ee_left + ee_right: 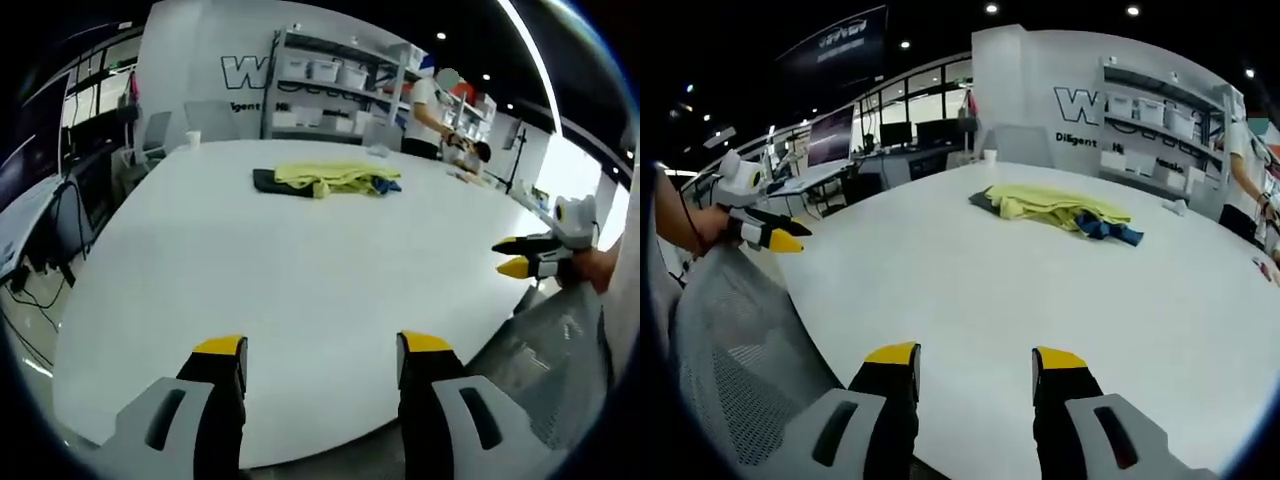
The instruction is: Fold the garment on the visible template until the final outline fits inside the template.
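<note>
A crumpled yellow garment (325,178) lies at the far side of the white table (280,300), on top of a dark piece (266,181), with a bit of blue cloth (386,184) at its right end. My left gripper (322,350) stands open over the near table edge, far from the garment, with nothing between its jaws. The right gripper (518,257) comes in from the right, held in a hand. In the right gripper view the same yellow garment (1055,205) lies ahead, my right gripper (976,358) is open and empty, and the left gripper (768,233) hovers at the left.
A grey mesh chair (725,350) stands at the table's near edge, also seen as the mesh chair (550,340). A white cup (192,138) sits at the far corner. Shelves with bins (340,80) and a person (428,115) are behind the table. Desks with monitors (855,140) line the side.
</note>
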Available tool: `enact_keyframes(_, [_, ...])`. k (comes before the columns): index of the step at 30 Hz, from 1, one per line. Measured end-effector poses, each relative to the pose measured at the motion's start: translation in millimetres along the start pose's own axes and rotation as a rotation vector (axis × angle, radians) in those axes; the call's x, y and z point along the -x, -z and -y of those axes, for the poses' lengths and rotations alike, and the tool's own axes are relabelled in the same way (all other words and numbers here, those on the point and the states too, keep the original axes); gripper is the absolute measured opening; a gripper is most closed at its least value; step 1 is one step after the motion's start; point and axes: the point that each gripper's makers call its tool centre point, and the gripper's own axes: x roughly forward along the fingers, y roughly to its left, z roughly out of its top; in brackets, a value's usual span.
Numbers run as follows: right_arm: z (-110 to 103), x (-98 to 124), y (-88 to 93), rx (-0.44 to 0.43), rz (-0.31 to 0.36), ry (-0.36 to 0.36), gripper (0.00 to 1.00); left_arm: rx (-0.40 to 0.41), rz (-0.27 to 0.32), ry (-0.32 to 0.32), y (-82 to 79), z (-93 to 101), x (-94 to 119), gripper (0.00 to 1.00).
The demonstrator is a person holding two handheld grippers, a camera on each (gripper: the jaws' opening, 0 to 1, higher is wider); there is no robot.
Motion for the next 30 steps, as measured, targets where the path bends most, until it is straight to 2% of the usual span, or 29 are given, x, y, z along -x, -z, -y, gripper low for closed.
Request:
enact_keyframes(17, [-2, 0, 1.6, 0.000, -0.008, -0.007, 0.41, -0.003, -0.014, 0.014, 2.4, 1.2, 0, 0.60])
enact_keyframes(30, [-14, -2, 5.7, 0.017, -0.043, -0.068, 0.39, 0.002, 0.003, -0.005, -0.7, -2.1, 3, 0.60])
